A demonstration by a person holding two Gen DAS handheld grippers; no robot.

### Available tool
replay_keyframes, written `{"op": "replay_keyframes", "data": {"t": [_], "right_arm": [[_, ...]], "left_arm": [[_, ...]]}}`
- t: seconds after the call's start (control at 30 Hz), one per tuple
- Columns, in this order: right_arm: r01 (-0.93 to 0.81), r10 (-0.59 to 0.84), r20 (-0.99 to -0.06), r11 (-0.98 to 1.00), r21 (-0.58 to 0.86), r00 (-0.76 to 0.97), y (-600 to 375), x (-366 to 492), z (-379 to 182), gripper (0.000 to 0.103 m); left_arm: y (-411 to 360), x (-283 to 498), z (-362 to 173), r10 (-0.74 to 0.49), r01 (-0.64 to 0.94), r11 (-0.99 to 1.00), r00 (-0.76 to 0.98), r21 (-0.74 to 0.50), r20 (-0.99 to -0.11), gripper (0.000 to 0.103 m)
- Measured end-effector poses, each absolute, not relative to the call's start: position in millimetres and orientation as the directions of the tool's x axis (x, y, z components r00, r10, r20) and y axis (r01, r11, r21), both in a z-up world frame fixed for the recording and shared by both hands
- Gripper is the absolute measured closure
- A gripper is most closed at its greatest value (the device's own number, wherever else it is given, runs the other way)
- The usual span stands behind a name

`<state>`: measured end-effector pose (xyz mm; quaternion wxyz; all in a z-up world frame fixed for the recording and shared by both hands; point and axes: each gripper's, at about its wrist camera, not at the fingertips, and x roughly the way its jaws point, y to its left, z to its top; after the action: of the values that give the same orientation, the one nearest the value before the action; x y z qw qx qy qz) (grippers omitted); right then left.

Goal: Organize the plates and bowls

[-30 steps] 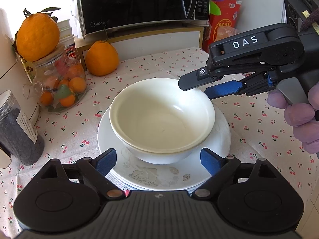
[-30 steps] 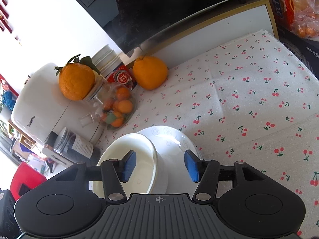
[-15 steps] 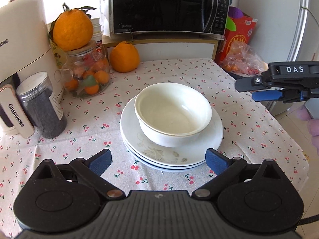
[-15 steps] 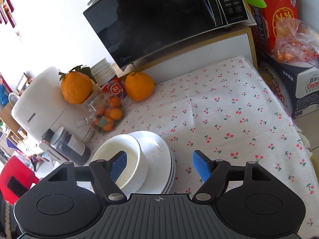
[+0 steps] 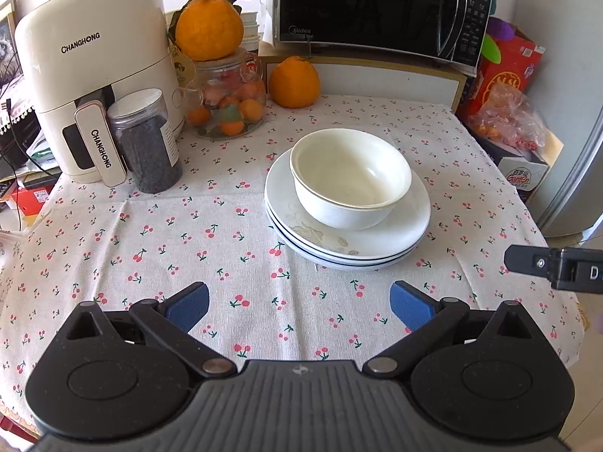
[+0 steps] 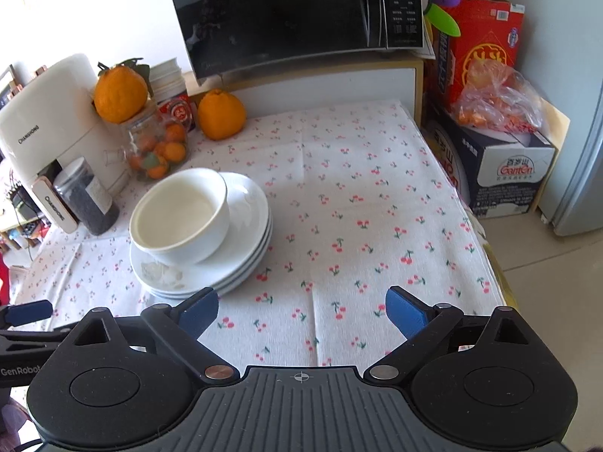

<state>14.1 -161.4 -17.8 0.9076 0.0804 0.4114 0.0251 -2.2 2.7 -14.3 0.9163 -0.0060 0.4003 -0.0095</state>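
The right and near edges of the tabletop (image 6: pixel 361 203) are seen in the right wrist view, and a wide stretch of cherry-print cloth is left open right of the dishes. The white bowl (image 5: pixel 350 177) is seated on a stack of plates (image 5: pixel 377 241) at mid-tabletop, shifted toward the stack's far left rim. Along the far left a white appliance (image 5: pixel 94 60), a dark-filled canister (image 5: pixel 145 143) and a glass jar (image 5: pixel 226 101) of small oranges are lined up, with one large orange (image 5: pixel 209 26) perched on the jar and another (image 5: pixel 294 83) beside it; a microwave (image 5: pixel 380 7) is raised on a shelf at the back. The left gripper (image 5: pixel 299 303) is held near the front edge, fingers spread wide and empty, well apart from the plates. The right gripper (image 6: pixel 301 310) is likewise released, its left finger (image 6: pixel 198 310) just near the stack's rim
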Motion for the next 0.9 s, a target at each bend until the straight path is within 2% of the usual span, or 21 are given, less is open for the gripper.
{"op": "replay_keyframes", "data": {"t": [0.23,0.37,0.9], "right_arm": [[0.03,0.069,-0.773,0.993,0.113,0.631,-150,1,-27,0.005],[0.04,0.069,-0.773,0.992,0.121,0.631,-148,1,-25,0.005],[0.051,0.047,-0.789,0.994,0.099,0.612,-142,7,-31,0.005]], "left_arm": [[-6,-10,-18,0.046,-0.027,0.999,0.667,0.038,-0.744,0.0],[-7,-11,-20,0.048,-0.033,0.999,0.641,0.035,-0.766,0.0],[-13,-14,-20,0.064,-0.023,0.998,0.638,0.064,-0.767,0.0]]}}
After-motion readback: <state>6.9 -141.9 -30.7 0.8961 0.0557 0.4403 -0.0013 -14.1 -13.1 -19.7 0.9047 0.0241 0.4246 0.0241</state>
